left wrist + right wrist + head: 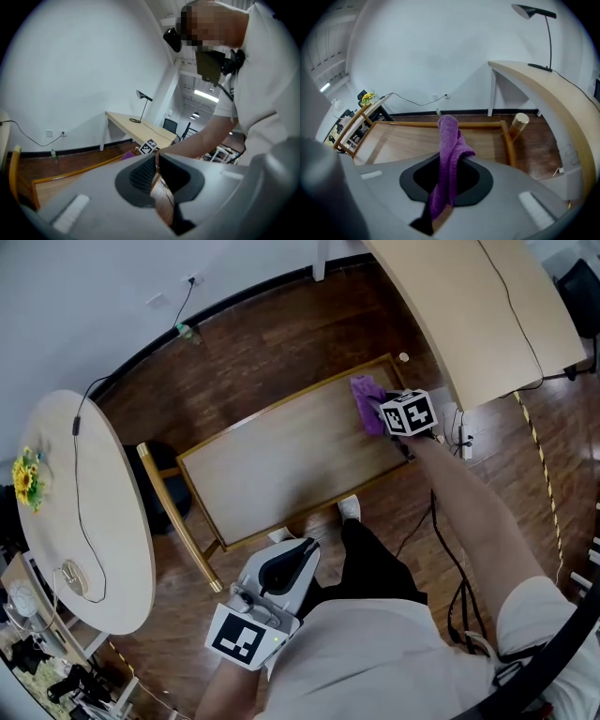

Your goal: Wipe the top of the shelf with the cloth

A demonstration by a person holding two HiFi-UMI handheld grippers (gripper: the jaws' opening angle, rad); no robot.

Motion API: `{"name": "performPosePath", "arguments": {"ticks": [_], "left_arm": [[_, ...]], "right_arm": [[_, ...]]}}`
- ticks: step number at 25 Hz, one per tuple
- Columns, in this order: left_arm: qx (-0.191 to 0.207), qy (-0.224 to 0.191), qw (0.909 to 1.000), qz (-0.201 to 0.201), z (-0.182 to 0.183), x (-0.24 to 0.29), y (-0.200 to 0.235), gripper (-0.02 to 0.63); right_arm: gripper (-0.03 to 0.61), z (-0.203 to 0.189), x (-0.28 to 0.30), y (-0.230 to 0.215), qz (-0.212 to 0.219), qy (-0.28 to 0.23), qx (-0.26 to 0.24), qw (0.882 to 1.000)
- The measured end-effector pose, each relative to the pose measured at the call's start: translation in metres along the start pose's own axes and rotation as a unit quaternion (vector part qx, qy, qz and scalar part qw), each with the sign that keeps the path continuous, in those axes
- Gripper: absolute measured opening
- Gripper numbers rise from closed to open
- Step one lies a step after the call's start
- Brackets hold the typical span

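**Cloth (367, 397) held over shelf's (281, 460) right end**

The left tongs (298, 554) are held low beside the torso, closed on nothing. The right arm (469, 512) is stretched forward, and the purple cloth is clamped in the right tongs (449, 178).

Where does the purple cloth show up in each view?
Head view: cloth at the right end of the shelf.
Left gripper view: small purple patch near centre, far off.
Right gripper view: centre, standing up from the right gripper.
Shared landmark: the shelf's wooden rim.
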State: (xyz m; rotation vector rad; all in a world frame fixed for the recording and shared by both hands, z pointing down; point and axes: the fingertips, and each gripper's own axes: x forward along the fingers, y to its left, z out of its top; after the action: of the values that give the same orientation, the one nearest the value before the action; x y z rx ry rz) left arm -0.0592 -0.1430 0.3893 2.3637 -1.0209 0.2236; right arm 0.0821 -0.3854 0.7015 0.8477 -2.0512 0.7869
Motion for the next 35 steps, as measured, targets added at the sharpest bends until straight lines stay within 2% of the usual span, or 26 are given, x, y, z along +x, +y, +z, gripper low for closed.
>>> {"name": "performPosePath", "arguments": {"ticks": [6,11,14,18,21,26,35], "left_arm": [[0.004,-0.005,1.0,0.003,0.004,0.018,-0.007,0.043],[0.003,-0.006,0.9999,0.011,0.006,0.018,-0.009,0.043],[0.008,-0.007,0.9998,0.018,0.007,0.016,-0.009,0.043],[0.013,-0.017,0.9994,0.026,0.012,0.003,-0.007,0.043],[0.005,-0.026,0.9991,0.032,0.009,-0.019,0.0,0.043],[0.005,-0.038,0.9983,0.044,0.007,-0.055,0.012,0.043],[0.008,-0.04,0.9977,0.053,-0.006,-0.122,0.03,0.041]], "right_arm": [[0.054,-0.003,-0.016,-0.054,-0.03,0.003,0.015,0.999],[0.054,-0.005,-0.024,-0.08,-0.054,0.012,0.009,0.998],[0.054,-0.002,-0.025,-0.079,-0.048,0.006,0.005,0.999],[0.054,0.011,-0.034,-0.053,-0.036,-0.013,-0.007,0.999],[0.054,0.021,-0.037,0.002,-0.011,-0.034,-0.019,0.999],[0.054,0.025,-0.014,0.143,0.085,-0.05,-0.02,0.995],[0.054,0.007,0.045,0.39,0.231,-0.021,-0.051,0.971]]}}
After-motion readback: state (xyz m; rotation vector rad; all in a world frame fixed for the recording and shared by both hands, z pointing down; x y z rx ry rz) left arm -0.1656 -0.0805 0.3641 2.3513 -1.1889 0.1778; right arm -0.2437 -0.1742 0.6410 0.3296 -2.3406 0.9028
